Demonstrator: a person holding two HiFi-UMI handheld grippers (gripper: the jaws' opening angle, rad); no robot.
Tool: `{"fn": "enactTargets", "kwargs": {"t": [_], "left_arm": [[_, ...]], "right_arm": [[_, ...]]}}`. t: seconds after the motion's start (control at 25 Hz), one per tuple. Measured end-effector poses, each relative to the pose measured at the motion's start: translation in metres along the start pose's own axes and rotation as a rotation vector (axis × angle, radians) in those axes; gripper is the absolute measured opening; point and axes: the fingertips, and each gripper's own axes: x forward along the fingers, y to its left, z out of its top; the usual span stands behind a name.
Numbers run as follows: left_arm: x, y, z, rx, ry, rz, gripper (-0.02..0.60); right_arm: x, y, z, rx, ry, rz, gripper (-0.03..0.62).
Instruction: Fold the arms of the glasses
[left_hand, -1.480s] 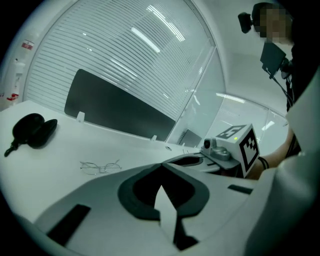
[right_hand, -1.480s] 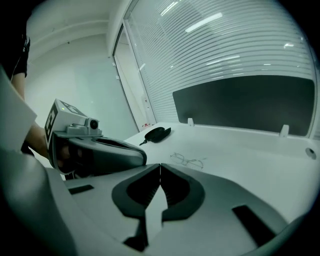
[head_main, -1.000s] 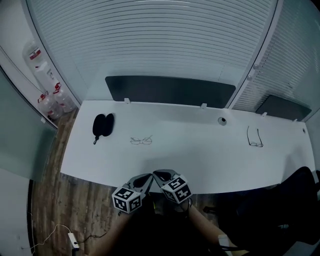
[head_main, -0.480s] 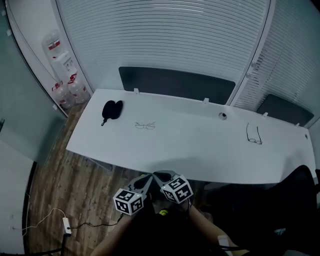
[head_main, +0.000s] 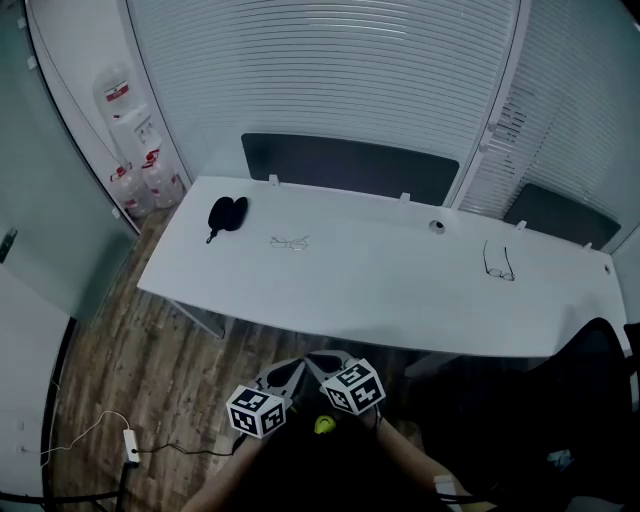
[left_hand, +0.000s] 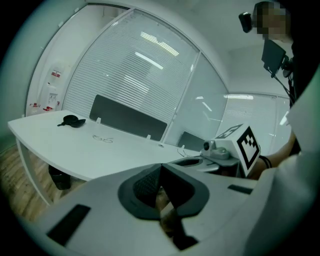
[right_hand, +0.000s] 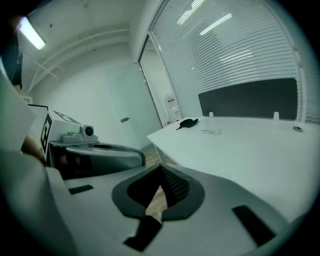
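Observation:
Thin wire-framed glasses (head_main: 290, 241) lie with arms open on the white desk (head_main: 380, 290), left of centre; they also show in the left gripper view (left_hand: 102, 139) and in the right gripper view (right_hand: 212, 131). A darker pair of glasses (head_main: 498, 262) lies far right. My left gripper (head_main: 290, 372) and right gripper (head_main: 322, 360) hang side by side over the wooden floor, well short of the desk's near edge. Both are shut with nothing held: left jaws (left_hand: 161, 167) and right jaws (right_hand: 161, 167) meet at their tips.
A black glasses case (head_main: 226, 214) lies at the desk's left end. A dark partition panel (head_main: 350, 165) runs along the back. Water bottles (head_main: 128, 140) stand at far left, a black chair (head_main: 590, 400) at right, a cable with a power strip (head_main: 130, 452) on the floor.
The whole view has pulled back from the desk: both grippers, once at its near edge, now sit over the floor farther away. Both stay shut.

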Motion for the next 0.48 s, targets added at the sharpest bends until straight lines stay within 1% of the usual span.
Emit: {"fn": "enactTargets", "kwargs": {"t": [0.16,0.36,0.48], "left_arm": [[-0.0044,-0.0004,-0.0014,0.013,-0.006,-0.007,0.011],[-0.0082,-0.0053,0.0061,0.014,-0.045,-0.008,0.011],[-0.0094,-0.0041,0.0031,0.008,-0.042,-0.011,0.011]], "right_arm": [[0.0005,0.0044,-0.0007,-0.01,-0.005,0.001,0.017],[-0.0061,0.0077,0.0068,-0.039,-0.034,-0.014,0.015],[-0.0037,0.0092,0.004,-0.036,-0.025,-0.004,0.015]]}}
